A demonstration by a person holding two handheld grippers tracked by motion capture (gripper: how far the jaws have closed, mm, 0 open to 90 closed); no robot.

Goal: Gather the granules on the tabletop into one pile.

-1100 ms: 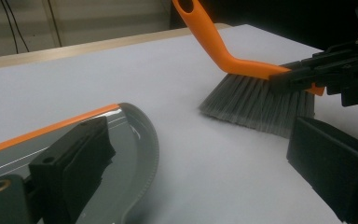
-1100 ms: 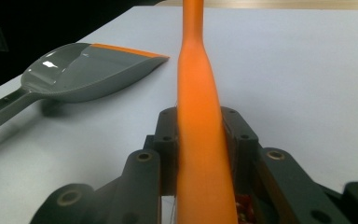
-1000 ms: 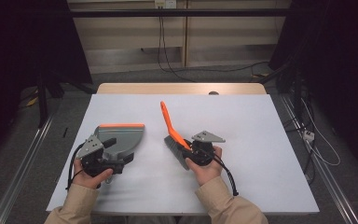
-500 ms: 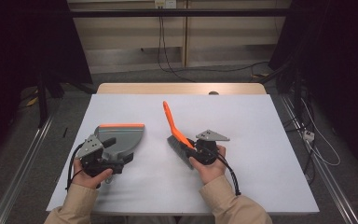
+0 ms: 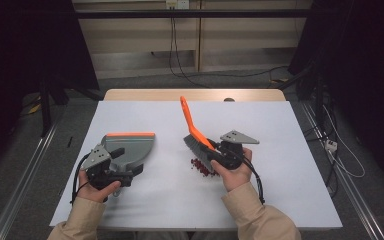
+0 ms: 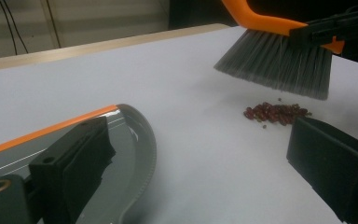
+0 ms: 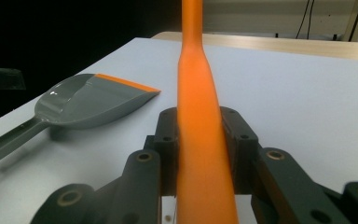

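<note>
On the white desk point(image 5: 280, 130) the right gripper point(image 5: 223, 152), held in the person's right hand point(image 5: 235, 172), is clamped on a brush point(image 5: 196, 135) whose orange handle slants up and away from the person. The grey bristles hang just over a small pile of red beans point(image 5: 200, 166). To the left, well apart from the beans, a grey dustpan point(image 5: 130, 148) with an orange edge lies flat, and the left gripper point(image 5: 111, 167) is at its near end.

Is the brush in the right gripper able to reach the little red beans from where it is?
Probably yes. The right gripper holds the brush just above the red beans, with bare table around the pile and the dustpan off to the side. Nothing seems to block it.
</note>
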